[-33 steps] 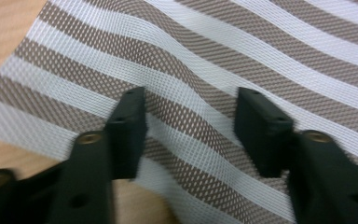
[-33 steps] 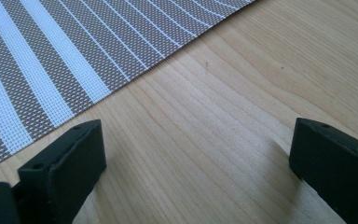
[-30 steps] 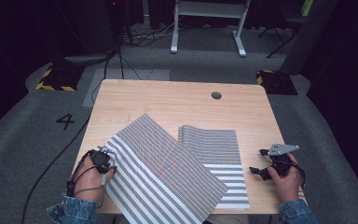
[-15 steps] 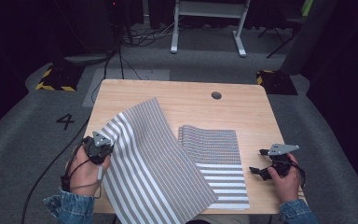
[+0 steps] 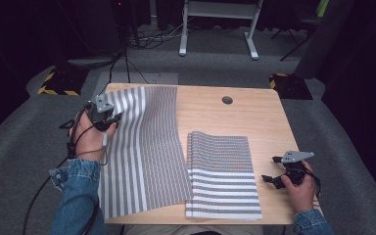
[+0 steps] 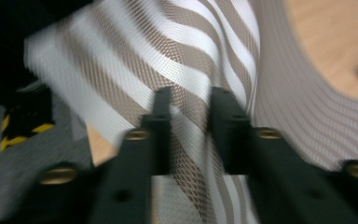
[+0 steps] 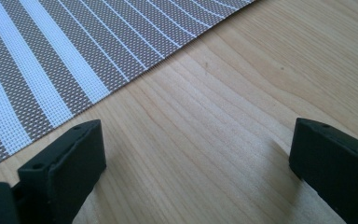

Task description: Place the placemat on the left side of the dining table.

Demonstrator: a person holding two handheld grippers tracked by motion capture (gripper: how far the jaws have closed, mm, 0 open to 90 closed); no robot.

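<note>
The striped mat (image 5: 144, 152) is laid along the worktop's (image 5: 254, 117) left part, its far edge between the left gripper's (image 5: 108, 120) jaws, which have just been opening. A second mat (image 5: 223, 174) lies beside it. The right gripper (image 5: 272, 177) is rested on bare wood, jaws wide and empty. Grey carpet (image 5: 24, 147) surrounds the worktop.

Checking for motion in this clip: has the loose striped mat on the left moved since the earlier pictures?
Yes. The loose striped mat has swung from lying diagonally over the stacked mats to the left half of the table, its far edge now near the table's back edge.
</note>
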